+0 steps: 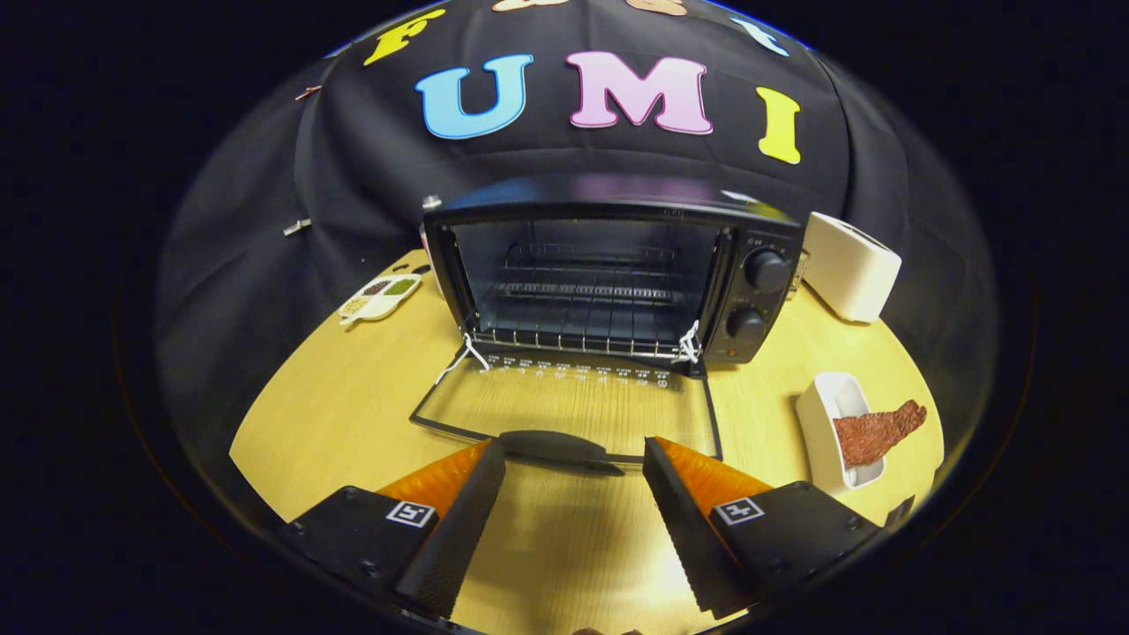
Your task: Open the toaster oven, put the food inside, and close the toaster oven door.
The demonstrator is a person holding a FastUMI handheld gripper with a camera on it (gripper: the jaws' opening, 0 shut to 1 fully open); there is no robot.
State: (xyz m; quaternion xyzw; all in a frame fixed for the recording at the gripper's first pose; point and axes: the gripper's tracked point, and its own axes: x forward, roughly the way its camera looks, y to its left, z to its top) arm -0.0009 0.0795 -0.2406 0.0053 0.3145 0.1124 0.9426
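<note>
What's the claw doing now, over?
Claw open, holding nothing, door handle between its fingers. Oven door folded down flat, rack bare. Food in its white dish, off right. Nothing blocking.

I see a light wood-grain bench (353, 414) carrying all items. The toaster oven (609, 265) stands at its far side, against the booth's wall, with its glass door (573, 406) folded down flat toward me. A divided white dish (379, 297) of small portions lies left of the oven. A cream toaster (849, 266) stands just right of it. A white tray (833, 428) holding a reddish-brown slice of food (878, 432) sits nearer me, on the right. My gripper (573, 463) has its jaws spread apart, just short of the door's handle (556, 447).
</note>
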